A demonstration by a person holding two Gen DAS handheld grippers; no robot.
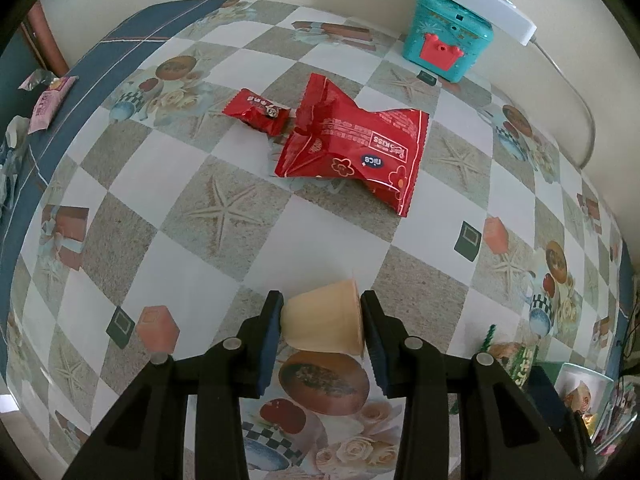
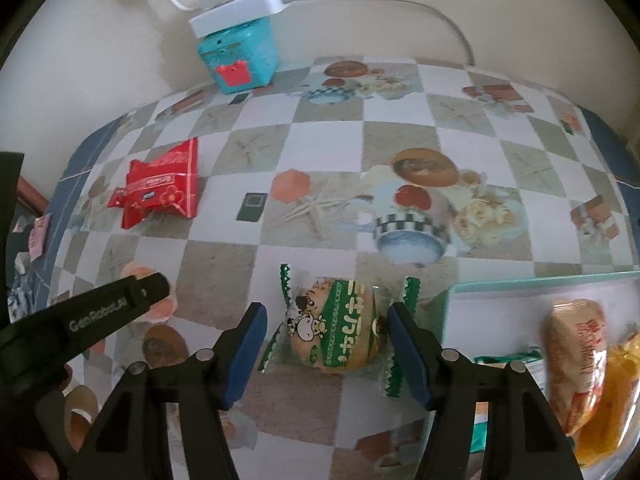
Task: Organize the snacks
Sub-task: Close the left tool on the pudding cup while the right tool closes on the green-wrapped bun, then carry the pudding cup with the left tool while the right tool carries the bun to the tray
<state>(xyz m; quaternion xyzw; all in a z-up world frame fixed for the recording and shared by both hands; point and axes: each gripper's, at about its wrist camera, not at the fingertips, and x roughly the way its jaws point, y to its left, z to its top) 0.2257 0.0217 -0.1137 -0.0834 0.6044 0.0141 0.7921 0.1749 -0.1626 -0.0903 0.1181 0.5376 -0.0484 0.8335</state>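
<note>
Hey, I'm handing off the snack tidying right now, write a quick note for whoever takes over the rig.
Left gripper: shut on a small beige jelly cup, held on its side just above the table.
Right gripper: jaws astride the green biscuit pack; pads look not yet pressed on it, so treat it as ungripped.
Container sits right of that pack and already holds a few snacks.
Left to do: drop the cup in, take the green pack, then the big red bag and the small red packet mid-table. Pink packets lie at the far left edge.
</note>
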